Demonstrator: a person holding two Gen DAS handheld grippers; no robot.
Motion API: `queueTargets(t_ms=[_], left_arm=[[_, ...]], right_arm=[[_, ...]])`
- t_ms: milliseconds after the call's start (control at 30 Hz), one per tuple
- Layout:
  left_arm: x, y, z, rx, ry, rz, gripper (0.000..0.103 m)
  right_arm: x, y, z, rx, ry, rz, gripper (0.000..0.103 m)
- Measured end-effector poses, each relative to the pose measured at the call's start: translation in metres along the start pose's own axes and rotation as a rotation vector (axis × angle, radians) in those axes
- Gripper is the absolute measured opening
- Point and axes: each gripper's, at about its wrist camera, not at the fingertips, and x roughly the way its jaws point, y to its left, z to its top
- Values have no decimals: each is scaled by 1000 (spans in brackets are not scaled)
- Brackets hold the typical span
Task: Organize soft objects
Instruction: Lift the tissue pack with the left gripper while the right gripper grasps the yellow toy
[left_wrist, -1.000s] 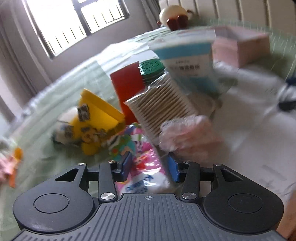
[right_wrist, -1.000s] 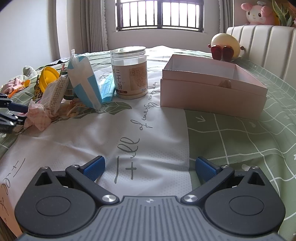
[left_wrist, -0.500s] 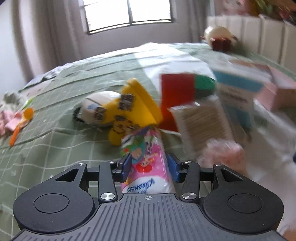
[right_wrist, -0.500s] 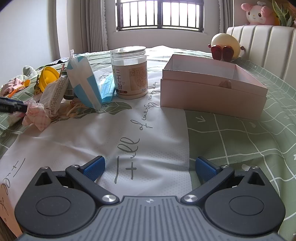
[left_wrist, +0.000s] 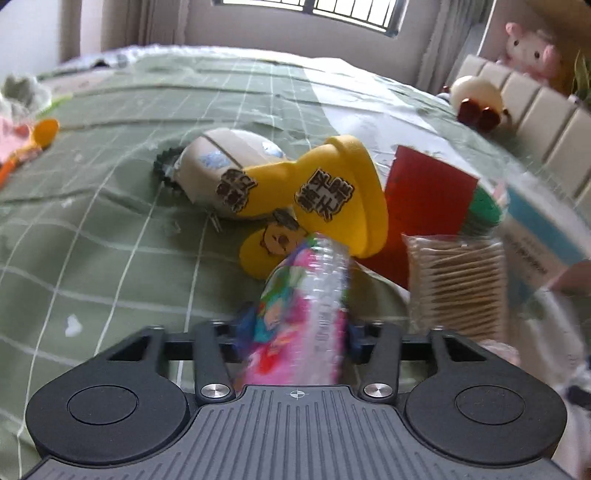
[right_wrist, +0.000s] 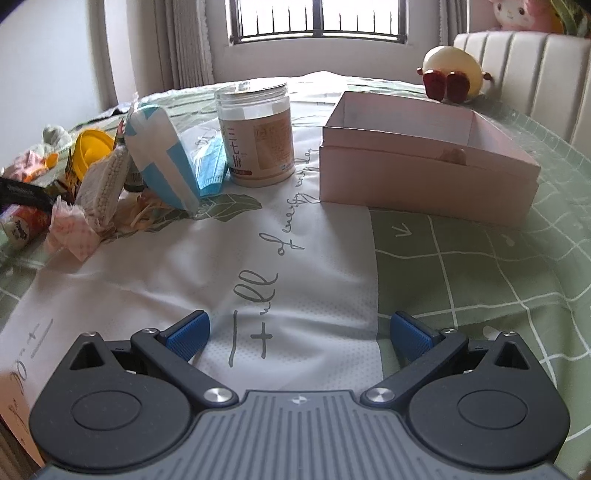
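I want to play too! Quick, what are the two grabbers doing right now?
Left gripper: closed on a colorful tissue pack.
Right gripper: open, holding nothing, over the white cloth.

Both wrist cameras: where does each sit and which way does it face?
Left wrist: rides the left claw, shut on a tissue pack, facing the yellow slipper and cotton swabs.
Right wrist: rides the open right claw, facing the jar and pink box.
Shared: cotton swabs, slipper, round plush.
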Motion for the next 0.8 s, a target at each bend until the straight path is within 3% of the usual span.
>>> queueTargets(t_ms=[67,133,200,233,300,400,467,567,633,800], left_arm=[[-15,12,-3,-77,-5,-73,26],[-35,21,-5,-105,-64,-128,24],[-57,23,-3,-77,-123,-121,23],[-65,24,-3,-64,-133,-89,23],[-77,32,-4,-76,-126,-42,23],[-84,58,-1,-178,-77,-94,23],[-88,75,6,-218,-48,-121,23],[-98,83,20,-192,-54,-106,23],[-100,87,27,-178,-59,-124,23],[-99,109,40,-194,-75,-145,23]], right_arm=[[1,1,3,-14,16,1,103],[3,3,11,-43,45,4,103],[2,7,20,-66,70,5,102],[-1,12,27,-84,64,-2,96],[-15,33,48,-148,6,-11,95],[-38,77,95,-239,-70,55,95],[-41,111,134,-272,-68,140,95],[-20,159,183,-239,11,281,95],[9,194,214,-202,94,349,85],[91,253,249,-151,247,308,83]])
